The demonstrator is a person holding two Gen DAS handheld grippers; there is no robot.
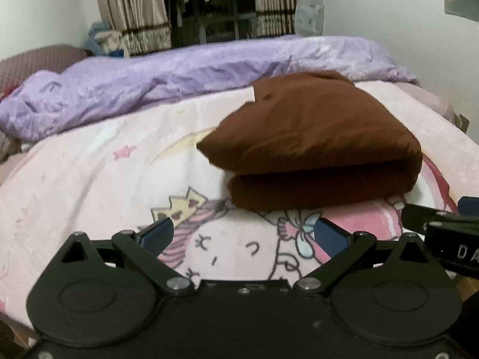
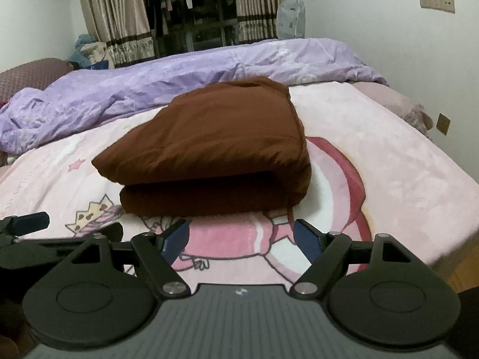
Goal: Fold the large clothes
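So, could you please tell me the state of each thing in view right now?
Brown fabric garment: folded in layers, lying on the pink cartoon-print blanket.
Purple crumpled duvet: bunched behind.
Left gripper: fingers open, empty.
Right gripper: fingers open, empty.
Beige striped curtains: drawn apart.

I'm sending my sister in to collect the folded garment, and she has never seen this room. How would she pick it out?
Start at the bed with the pink cartoon blanket; a crumpled purple duvet lies along its far side. On the blanket sits the brown garment, folded into a thick doubled bundle. It is the only dark, plain, unprinted fabric there.
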